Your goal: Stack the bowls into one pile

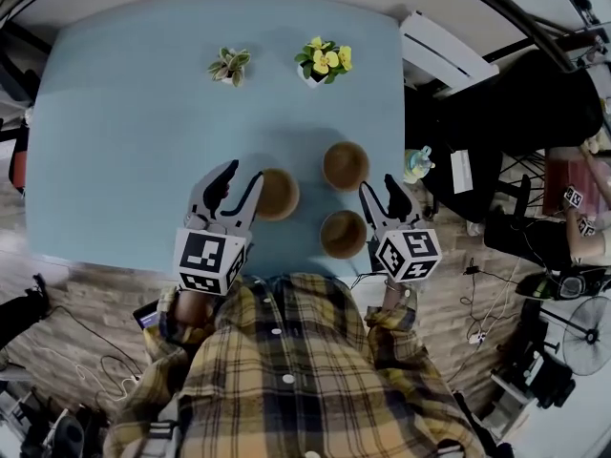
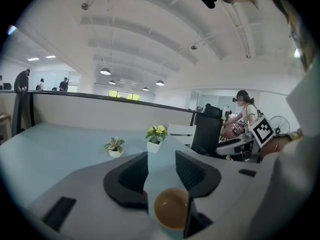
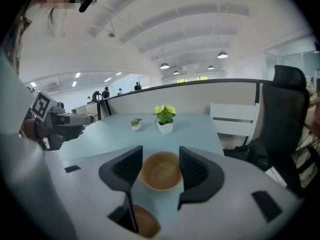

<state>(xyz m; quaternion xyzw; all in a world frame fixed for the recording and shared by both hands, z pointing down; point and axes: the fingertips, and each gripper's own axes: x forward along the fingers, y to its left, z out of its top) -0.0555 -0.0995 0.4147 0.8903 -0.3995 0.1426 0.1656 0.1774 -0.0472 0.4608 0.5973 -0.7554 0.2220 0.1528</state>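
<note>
A pale blue table [image 1: 124, 141] is spread across the upper left of the head view. A white chair [image 1: 444, 51] is set at its right edge. A fan [image 1: 586, 337] is seen at lower right, floor [image 1: 86, 299] at lower left.

The table [image 1: 115, 141] lies open at left; small plant [image 1: 229, 66] and yellow-flowered plant [image 1: 323, 61] block far centre; left bowl [image 1: 277, 194], far bowl [image 1: 345, 165], near bowl [image 1: 343, 234] crowd near right, narrow gaps.

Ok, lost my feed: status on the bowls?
Left gripper, right gripper open, empty. Left bowl, far bowl, near bowl separate, unstacked. Plants far back, nothing blocking.
</note>
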